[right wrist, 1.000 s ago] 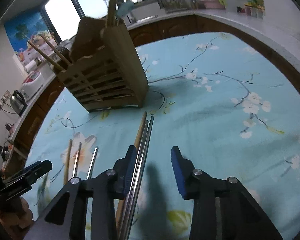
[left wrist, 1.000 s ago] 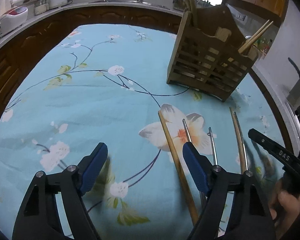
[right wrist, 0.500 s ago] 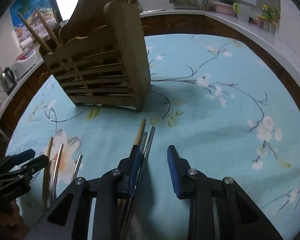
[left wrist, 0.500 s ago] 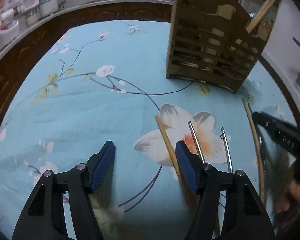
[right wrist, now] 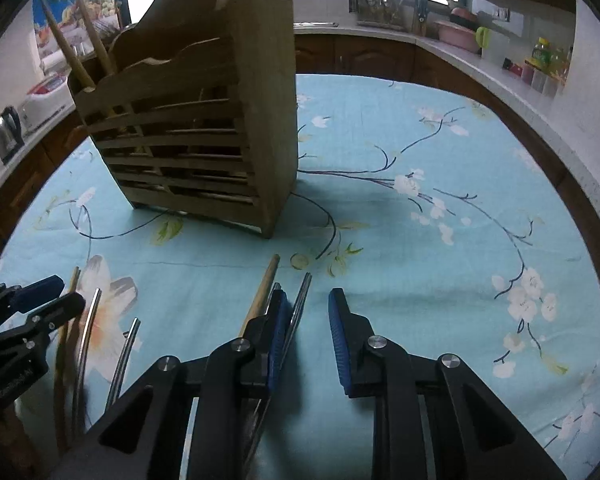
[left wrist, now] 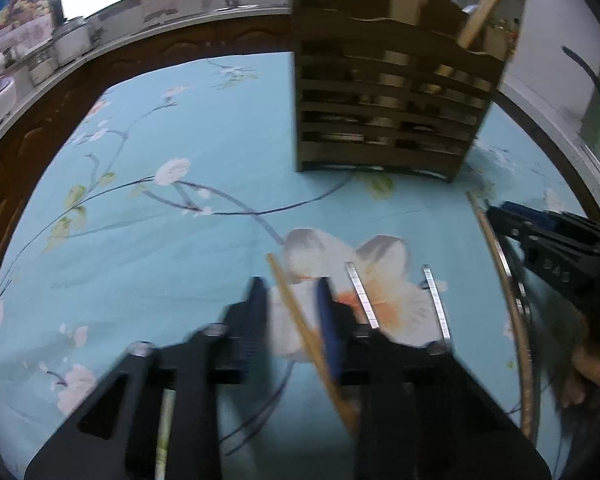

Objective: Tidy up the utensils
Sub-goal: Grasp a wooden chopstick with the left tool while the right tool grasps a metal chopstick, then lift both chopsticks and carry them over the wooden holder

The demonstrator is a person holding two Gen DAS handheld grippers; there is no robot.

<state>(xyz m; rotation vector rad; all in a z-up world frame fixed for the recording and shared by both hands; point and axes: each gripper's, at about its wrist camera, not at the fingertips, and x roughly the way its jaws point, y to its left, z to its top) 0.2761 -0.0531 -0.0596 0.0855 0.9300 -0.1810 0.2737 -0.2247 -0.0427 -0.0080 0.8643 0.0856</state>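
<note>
Both tongs low over the chopsticks on my blue cloth.

My left gripper (left wrist: pixel 292 312) has its jaws apart, straddling a wooden chopstick (left wrist: pixel 300 320); two steel ones (left wrist: pixel 362 296) lie just right of it. My right gripper (right wrist: pixel 307 328) is also apart, a steel chopstick (right wrist: pixel 298 312) against its left pad (right wrist: pixel 278 336). The wooden holder (right wrist: pixel 204 128) stands further in on the cloth (right wrist: pixel 420 264), mid-table.

Right tool (left wrist: pixel 556 264) — blurred mark, approx "DAS"; nothing else legible.
</note>
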